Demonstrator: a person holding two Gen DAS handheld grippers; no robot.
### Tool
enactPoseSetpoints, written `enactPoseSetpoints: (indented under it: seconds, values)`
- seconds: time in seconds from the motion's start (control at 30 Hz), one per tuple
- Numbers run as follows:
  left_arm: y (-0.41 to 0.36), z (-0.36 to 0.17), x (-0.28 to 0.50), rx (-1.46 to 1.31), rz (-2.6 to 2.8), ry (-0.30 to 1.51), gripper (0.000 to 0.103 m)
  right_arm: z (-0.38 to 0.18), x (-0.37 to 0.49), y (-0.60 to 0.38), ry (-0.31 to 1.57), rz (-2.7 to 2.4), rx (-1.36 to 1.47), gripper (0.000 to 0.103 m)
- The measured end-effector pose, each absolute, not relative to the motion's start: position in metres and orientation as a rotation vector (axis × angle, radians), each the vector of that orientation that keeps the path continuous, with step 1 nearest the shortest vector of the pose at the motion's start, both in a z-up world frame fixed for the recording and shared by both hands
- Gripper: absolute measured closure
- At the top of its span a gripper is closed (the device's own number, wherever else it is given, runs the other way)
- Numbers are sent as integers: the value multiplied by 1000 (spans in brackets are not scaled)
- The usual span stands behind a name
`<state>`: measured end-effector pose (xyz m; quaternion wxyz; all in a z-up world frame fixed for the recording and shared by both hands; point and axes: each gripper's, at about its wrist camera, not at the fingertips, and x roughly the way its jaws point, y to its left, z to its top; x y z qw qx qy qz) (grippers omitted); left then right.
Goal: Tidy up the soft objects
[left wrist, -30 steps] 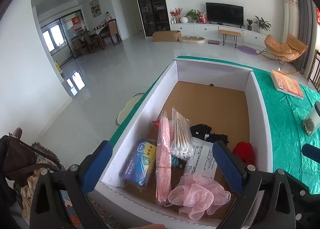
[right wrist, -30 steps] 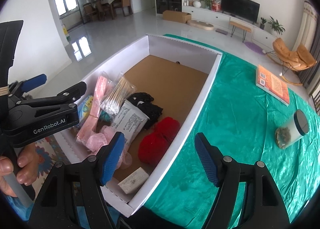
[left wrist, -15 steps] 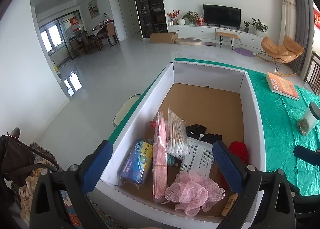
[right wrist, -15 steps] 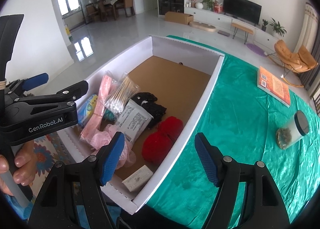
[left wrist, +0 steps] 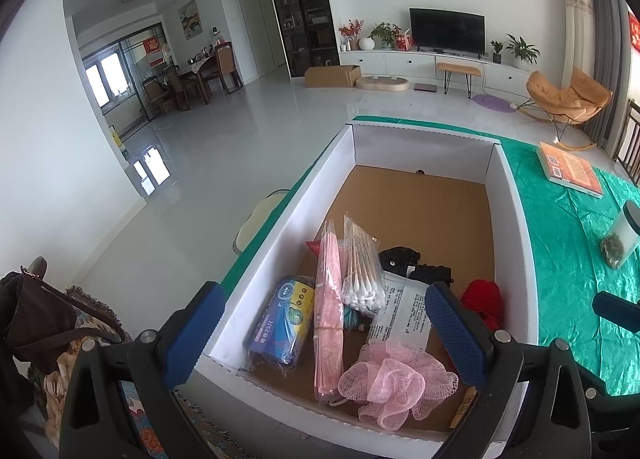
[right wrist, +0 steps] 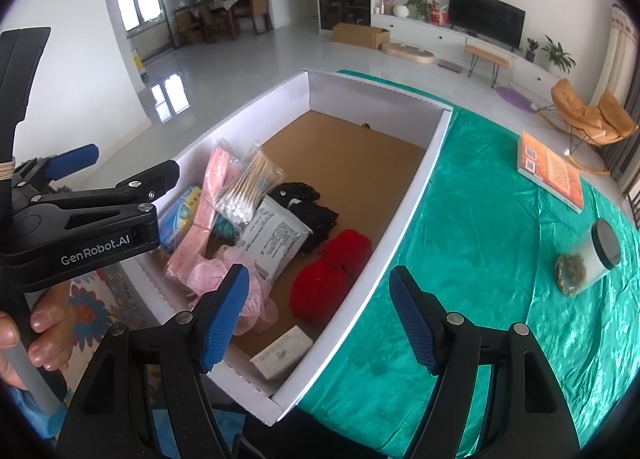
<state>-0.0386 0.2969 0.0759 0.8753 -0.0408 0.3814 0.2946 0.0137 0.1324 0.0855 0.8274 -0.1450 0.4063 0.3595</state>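
Both grippers hang above the near end of a white cardboard box (left wrist: 276, 255) that sits on a table under a green cloth (right wrist: 480, 219).

**Left gripper** (left wrist: 320, 335): jaws spread wide, nothing between the blue pads. It points down at the near part of the box. In the right wrist view its black body appears at the left edge, with a hand (right wrist: 28, 335) wrapped around the handle.

**Right gripper** (right wrist: 320, 319): jaws released and wide apart, nothing held. The near right wall of the box lies between the pads in that view — not touched by either one.

**Box contents** — all gathered at the near end; the far half of the brown floor is bare:
- pink mesh bath sponge (left wrist: 394, 383), nearest the front wall
- flat pink packet (left wrist: 328, 299), standing on edge beside a blue tissue pack (left wrist: 280, 323)
- bag of cotton swabs (left wrist: 362, 263), leaning against the pink packet
- white printed pouch (left wrist: 402, 311), lying flat, partly under the swabs
- black lace fabric (right wrist: 312, 211), behind the pouch
- red yarn (right wrist: 332, 271), two balls touching, by the right wall
- small pale bar (right wrist: 282, 351), in the near right corner

**Outside the box**, on the cloth to the right: an orange book (right wrist: 550, 171) and a jar (right wrist: 588, 259) lying on its side, well apart from the box.
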Motion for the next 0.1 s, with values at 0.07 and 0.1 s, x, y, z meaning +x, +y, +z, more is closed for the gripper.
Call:
enactPoseSetpoints:
  seconds: [0.07, 0.1]
  values:
    - [296, 77, -41, -88, 632, 788, 3, 85, 12, 132, 861, 767, -307, 27]
    - [295, 77, -41, -84, 634, 785, 3, 85, 11, 131, 859, 769, -305, 27]
